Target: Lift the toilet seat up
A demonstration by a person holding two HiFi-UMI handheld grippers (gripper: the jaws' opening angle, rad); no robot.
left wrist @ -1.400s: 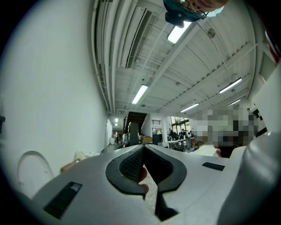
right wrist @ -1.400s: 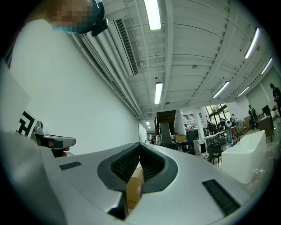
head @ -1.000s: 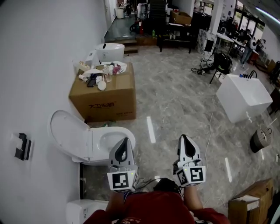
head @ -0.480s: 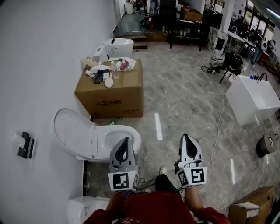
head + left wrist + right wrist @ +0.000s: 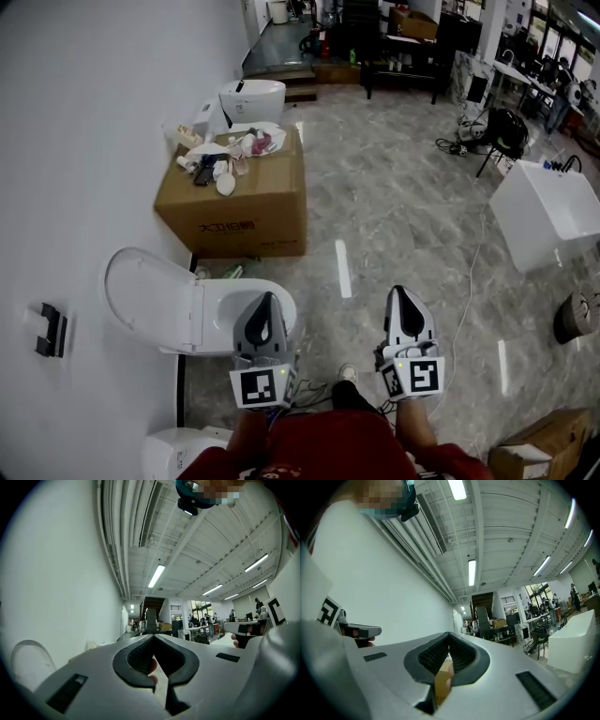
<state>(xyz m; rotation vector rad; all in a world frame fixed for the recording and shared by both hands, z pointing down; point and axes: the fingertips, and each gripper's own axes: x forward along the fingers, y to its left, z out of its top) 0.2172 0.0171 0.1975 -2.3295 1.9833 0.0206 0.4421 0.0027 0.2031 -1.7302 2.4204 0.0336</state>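
Plainly, the left gripper (image 5: 267, 300) is hiding the near rim of the toilet bowl (image 5: 225, 302) in the head view, and both hands are lying out of sight under the marker cubes. The toilet is standing at the left edge of the floor (image 5: 375, 216), against the wall (image 5: 84, 141). Its toilet seat (image 5: 195, 314) is looking raised, leaning back with the lid (image 5: 145, 291) towards the wall, though the line between seat and lid is too faint to trace. In the left gripper view only a curve of the lid is showing at the lower left, cut off by the gripper's own body. A cardboard box (image 5: 234, 202) is sitting further along that wall edge, carrying small things too tiny to name. In the right gripper view just a brown strip of it is showing through the slot behind the fingertips.

The left gripper's fingers (image 5: 138, 658) are meeting at their tips with nothing between them, hanging over the bowl's front rim and touching nothing. The right gripper (image 5: 396, 295) is hovering over bare floor, well apart from the toilet, its fingers (image 5: 461, 656) likewise pressing tip to tip and holding nothing
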